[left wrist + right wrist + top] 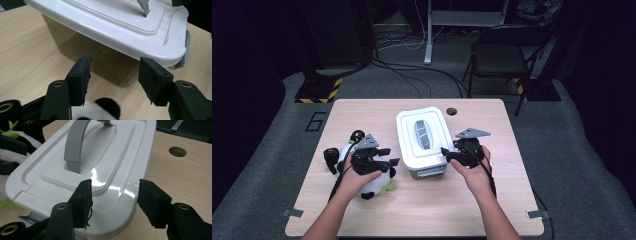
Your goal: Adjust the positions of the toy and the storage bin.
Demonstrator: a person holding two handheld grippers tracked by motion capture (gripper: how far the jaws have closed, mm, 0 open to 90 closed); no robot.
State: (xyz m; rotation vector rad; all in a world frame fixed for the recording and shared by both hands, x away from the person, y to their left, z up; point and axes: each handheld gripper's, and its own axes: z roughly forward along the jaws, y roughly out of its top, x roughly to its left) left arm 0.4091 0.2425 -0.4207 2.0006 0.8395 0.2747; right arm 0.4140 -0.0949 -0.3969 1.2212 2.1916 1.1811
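Both my grippers have their fingers apart with nothing between them: my left gripper [393,162] hovers over the toy panda [373,186] and faces the box's left side, and my right gripper [444,152] stands at the near right corner of the white lid [117,157]. Between my two hands, in the middle of the counter [447,210], the storage box [100,57] has its lid on. I judge the work is at its beginning: box not yet opened, panda outside it on the counter.
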